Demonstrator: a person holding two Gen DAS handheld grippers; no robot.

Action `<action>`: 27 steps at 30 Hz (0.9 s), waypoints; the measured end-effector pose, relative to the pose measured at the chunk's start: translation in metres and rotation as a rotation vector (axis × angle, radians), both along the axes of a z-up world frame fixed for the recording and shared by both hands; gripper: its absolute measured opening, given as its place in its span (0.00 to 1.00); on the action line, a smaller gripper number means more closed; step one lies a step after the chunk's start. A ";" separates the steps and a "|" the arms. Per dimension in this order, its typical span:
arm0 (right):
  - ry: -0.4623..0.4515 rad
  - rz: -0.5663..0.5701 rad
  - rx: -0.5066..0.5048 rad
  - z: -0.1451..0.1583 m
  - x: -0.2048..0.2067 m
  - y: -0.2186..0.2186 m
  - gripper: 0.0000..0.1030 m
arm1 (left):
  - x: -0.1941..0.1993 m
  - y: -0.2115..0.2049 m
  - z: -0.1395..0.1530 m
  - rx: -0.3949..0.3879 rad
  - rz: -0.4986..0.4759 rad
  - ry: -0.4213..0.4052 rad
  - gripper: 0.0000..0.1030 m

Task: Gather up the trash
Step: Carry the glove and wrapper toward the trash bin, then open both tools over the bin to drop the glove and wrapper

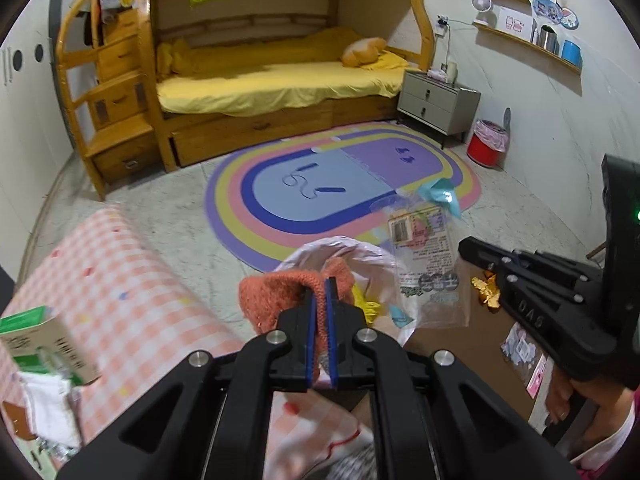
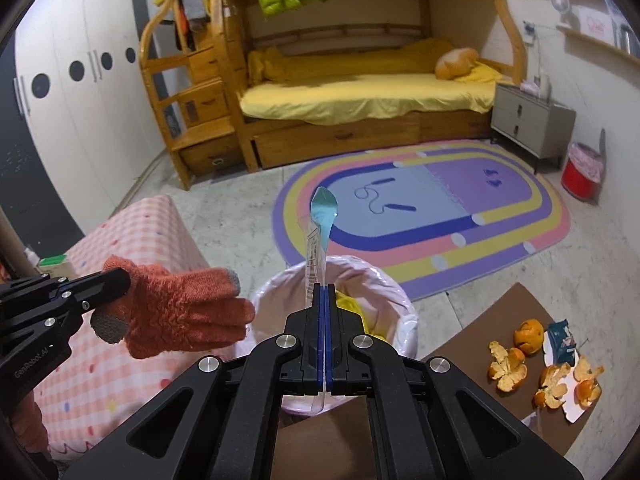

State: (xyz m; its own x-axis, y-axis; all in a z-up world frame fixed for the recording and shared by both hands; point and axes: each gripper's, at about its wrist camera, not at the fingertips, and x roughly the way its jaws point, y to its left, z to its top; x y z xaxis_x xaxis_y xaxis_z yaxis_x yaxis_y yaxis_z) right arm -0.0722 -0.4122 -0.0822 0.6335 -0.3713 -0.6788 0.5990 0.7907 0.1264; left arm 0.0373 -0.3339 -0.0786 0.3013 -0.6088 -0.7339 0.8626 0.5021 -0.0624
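Note:
My left gripper (image 1: 320, 284) is shut on an orange knitted glove (image 1: 276, 294), which it holds beside the rim of a bin lined with a pink bag (image 1: 376, 258). The glove (image 2: 180, 308) and bin (image 2: 276, 292) also show in the right wrist view. My right gripper (image 2: 324, 290) is shut on a clear plastic wrapper with a blue end (image 2: 320, 216), held upright over the bin. The wrapper (image 1: 426, 256) shows in the left wrist view too. Yellow trash (image 2: 348, 304) lies inside the bin.
Orange peels (image 2: 508, 364) and a blue packet (image 2: 562, 340) lie on a brown board (image 2: 500, 312) at right. A pink checked surface (image 1: 104, 264) with a green box (image 1: 36, 336) is at left. A rainbow rug (image 1: 340, 196), bunk bed and red bin (image 1: 486, 144) stand beyond.

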 end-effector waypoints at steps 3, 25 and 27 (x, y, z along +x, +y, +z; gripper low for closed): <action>0.011 -0.007 0.025 -0.013 0.004 -0.013 0.00 | 0.007 -0.016 -0.006 0.001 -0.014 0.031 0.04; -0.035 0.087 0.024 0.014 0.001 0.029 0.31 | 0.014 0.087 0.017 -0.058 0.233 -0.026 0.60; -0.022 0.131 0.010 0.019 0.004 0.045 0.31 | 0.013 0.100 0.019 -0.056 0.257 -0.030 0.60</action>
State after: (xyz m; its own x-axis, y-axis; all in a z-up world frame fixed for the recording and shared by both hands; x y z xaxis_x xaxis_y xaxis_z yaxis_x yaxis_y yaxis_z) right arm -0.0678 -0.3671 -0.0630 0.6911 -0.2775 -0.6674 0.4873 0.8608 0.1467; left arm 0.0504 -0.2336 -0.0597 0.4727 -0.5492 -0.6892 0.7091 0.7013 -0.0725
